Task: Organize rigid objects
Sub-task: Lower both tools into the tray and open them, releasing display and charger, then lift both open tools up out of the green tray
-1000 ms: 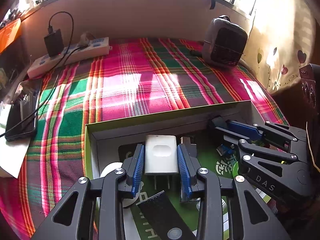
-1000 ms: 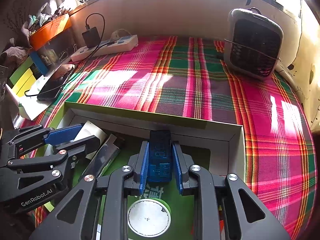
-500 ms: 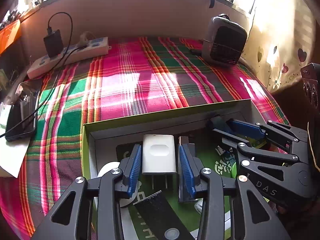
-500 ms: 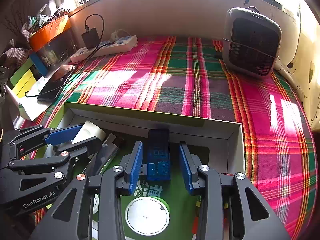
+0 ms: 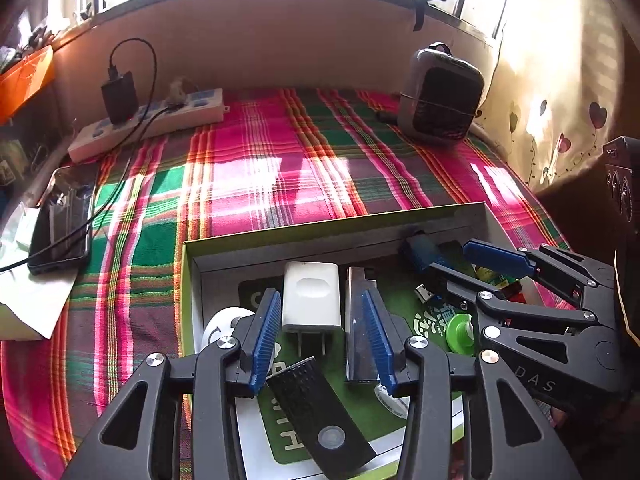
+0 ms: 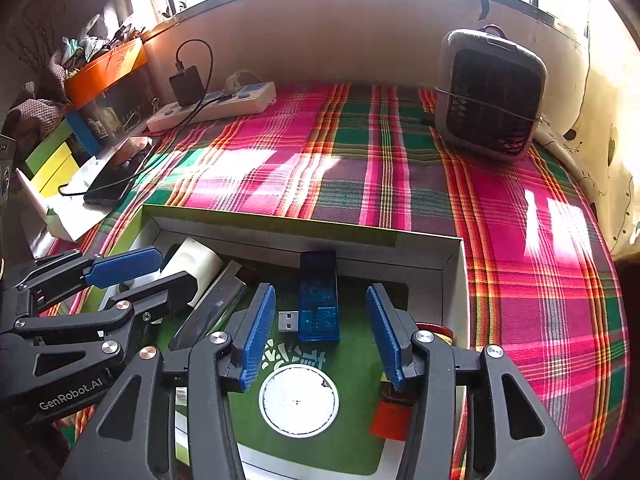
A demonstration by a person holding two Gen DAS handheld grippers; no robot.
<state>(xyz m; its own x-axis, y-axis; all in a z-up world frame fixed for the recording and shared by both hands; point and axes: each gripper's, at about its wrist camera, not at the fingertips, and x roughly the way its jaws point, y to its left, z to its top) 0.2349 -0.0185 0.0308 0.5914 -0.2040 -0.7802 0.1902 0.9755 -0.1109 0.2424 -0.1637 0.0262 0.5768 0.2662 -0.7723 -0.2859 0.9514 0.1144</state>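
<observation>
An open box with a green rim (image 5: 320, 236) (image 6: 280, 224) lies on the plaid cloth. My left gripper (image 5: 320, 340) (image 6: 160, 276) hovers in it, jaws opening. A white charger plug (image 5: 311, 296) (image 6: 196, 260) lies between them with a gap on each side. My right gripper (image 6: 320, 336) (image 5: 468, 272) is to its right, jaws also opening. A blue USB stick (image 6: 318, 296) (image 5: 420, 250) lies on the box floor between them, untouched. A silver metal bar (image 5: 356, 328) and a flat black remote (image 5: 320, 412) lie by the left gripper.
Also in the box are a white round disc (image 6: 298, 400), a red piece (image 6: 390, 416) and a green cap (image 5: 460, 330). At the back of the cloth stand a grey heater (image 6: 492, 92) and a power strip (image 6: 212, 108) with a black adapter. A phone (image 6: 116, 172) lies at the left.
My right gripper has let go of the blue USB stick, which now rests on the box floor. My left gripper's jaws have spread wider around the white charger. Neither hand has shifted.
</observation>
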